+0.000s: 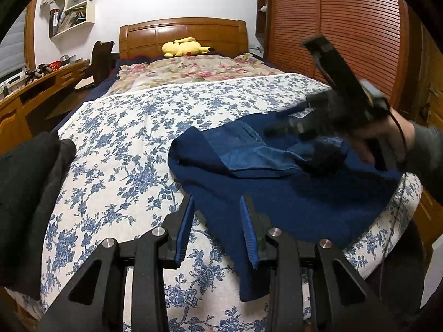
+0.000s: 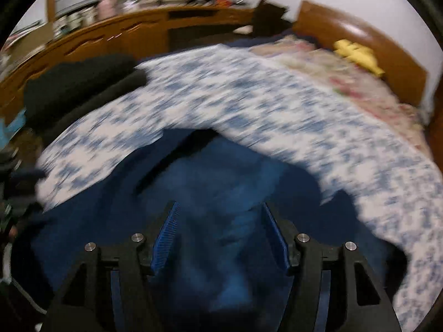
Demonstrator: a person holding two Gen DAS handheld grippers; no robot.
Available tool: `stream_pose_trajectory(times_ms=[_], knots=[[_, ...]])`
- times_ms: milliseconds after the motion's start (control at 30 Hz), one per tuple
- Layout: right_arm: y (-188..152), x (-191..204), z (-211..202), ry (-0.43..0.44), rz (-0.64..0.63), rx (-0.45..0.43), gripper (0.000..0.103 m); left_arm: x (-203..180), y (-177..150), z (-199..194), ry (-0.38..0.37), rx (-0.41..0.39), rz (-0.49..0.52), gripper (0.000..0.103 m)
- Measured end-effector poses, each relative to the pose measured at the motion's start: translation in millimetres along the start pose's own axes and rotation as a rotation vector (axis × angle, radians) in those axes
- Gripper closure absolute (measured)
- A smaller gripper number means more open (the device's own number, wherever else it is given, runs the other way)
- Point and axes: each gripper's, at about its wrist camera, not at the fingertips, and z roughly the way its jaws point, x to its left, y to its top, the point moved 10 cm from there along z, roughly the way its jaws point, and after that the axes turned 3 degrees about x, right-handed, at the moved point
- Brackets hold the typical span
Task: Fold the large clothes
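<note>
A dark blue garment (image 1: 290, 193) lies crumpled on the blue floral bedspread (image 1: 133, 138), near the bed's front right corner, with a lighter blue lining showing on top. My left gripper (image 1: 217, 202) is open and empty, its fingertips just above the garment's near left edge. My right gripper (image 1: 279, 127) is blurred in the left wrist view, held over the garment's far right part. In the right wrist view the right gripper (image 2: 220, 207) is open and empty, with the blue garment (image 2: 216, 182) filling the space beneath it. That view is motion-blurred.
Folded black clothes (image 1: 25, 182) lie at the bed's left edge. A yellow plush toy (image 1: 184, 47) sits at the wooden headboard. A wooden desk (image 1: 33, 88) runs along the left. A wooden slatted wardrobe (image 1: 346, 27) stands on the right.
</note>
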Motion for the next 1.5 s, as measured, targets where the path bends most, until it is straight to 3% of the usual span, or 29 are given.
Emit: stream_pose_trajectory(times_ms=[133, 233, 267, 300, 333, 367, 533, 700, 833, 867, 933, 967, 1000, 1133, 1267, 1500], knots=[[-11.3, 44.7, 17.0, 0.093, -0.056, 0.05, 0.041, 5.3, -4.1, -2.4, 0.014, 0.003, -0.011, 0.068], [-19.3, 55.3, 36.8, 0.061, -0.1, 0.108, 0.046, 8.3, -6.9, -4.6, 0.02, 0.006, -0.013, 0.068], [-20.0, 55.8, 42.9, 0.056, -0.108, 0.124, 0.06, 8.8, -7.6, -5.3, 0.023, 0.008, -0.014, 0.068], [-19.6, 57.6, 49.0, 0.052, -0.119, 0.136, 0.086, 9.2, -7.8, -6.1, 0.024, 0.007, -0.013, 0.068], [-17.8, 56.0, 52.9, 0.02, -0.144, 0.141, 0.1, 9.4, -8.0, -6.8, 0.025, 0.007, -0.012, 0.068], [-13.1, 50.2, 56.9, -0.027, -0.175, 0.142, 0.1, 9.4, -8.1, -7.6, 0.023, 0.006, -0.011, 0.068], [31.7, -2.9, 62.8, -0.198, -0.147, 0.076, 0.1, 11.2, -5.2, -9.1, 0.028, 0.004, -0.008, 0.068], [80.8, -42.0, 67.2, -0.27, -0.051, -0.022, 0.1, 7.6, 0.4, -9.4, 0.018, -0.003, 0.005, 0.068], [98.4, -48.3, 62.2, -0.325, -0.045, -0.069, 0.1, -1.6, 2.9, -4.8, 0.003, -0.001, 0.018, 0.068], [101.9, -52.3, 56.0, -0.342, -0.036, -0.084, 0.099, -5.7, 3.3, -2.9, -0.004, 0.003, 0.022, 0.068], [106.0, -58.4, 45.3, -0.343, 0.013, -0.118, 0.082, -11.5, 3.7, 0.0, -0.01, 0.006, 0.031, 0.068], [100.5, -61.2, 39.1, -0.327, 0.037, -0.125, 0.061, -15.4, 4.2, 0.3, -0.015, 0.007, 0.036, 0.068], [94.6, -59.6, 33.3, -0.296, 0.053, -0.129, 0.049, -18.3, 4.7, 0.3, -0.019, 0.008, 0.039, 0.068], [63.1, -71.5, -10.5, -0.28, 0.028, -0.139, 0.048, -30.8, 6.8, 0.8, -0.034, 0.009, 0.052, 0.068], [6.9, -109.5, -55.7, -0.331, 0.045, -0.111, 0.048, -44.3, 7.9, 4.4, -0.054, 0.013, 0.06, 0.068], [-97.2, -205.8, -108.7, -0.407, 0.246, -0.014, 0.048, -63.6, 9.5, 15.2, -0.072, 0.028, 0.076, 0.068]])
